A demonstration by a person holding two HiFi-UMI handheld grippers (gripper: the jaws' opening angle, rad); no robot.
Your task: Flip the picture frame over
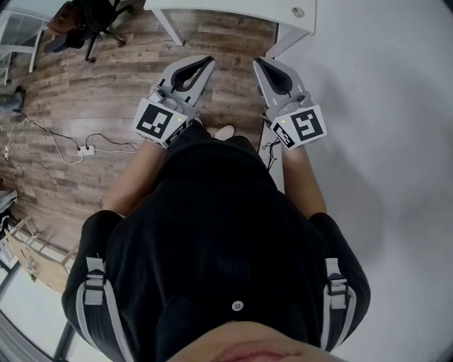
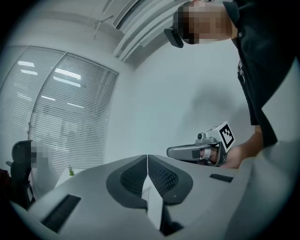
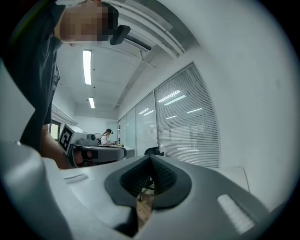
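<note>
Left gripper (image 1: 206,64) and right gripper (image 1: 260,65) were both clenched shut on nothing, held level side by side above the wood floor (image 1: 71,106); couldn't tell where the picture frame was

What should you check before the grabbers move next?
1. Left gripper empty: ok, jaws together with nothing between them.
2. Right gripper empty: ok, jaws together with nothing between them.
3. Picture frame in sight: not ok, no view shows it.
4. Grippers apart from each other: ok, there is a gap between them.
5. White table top free: cannot tell, only its edge shows.
</note>
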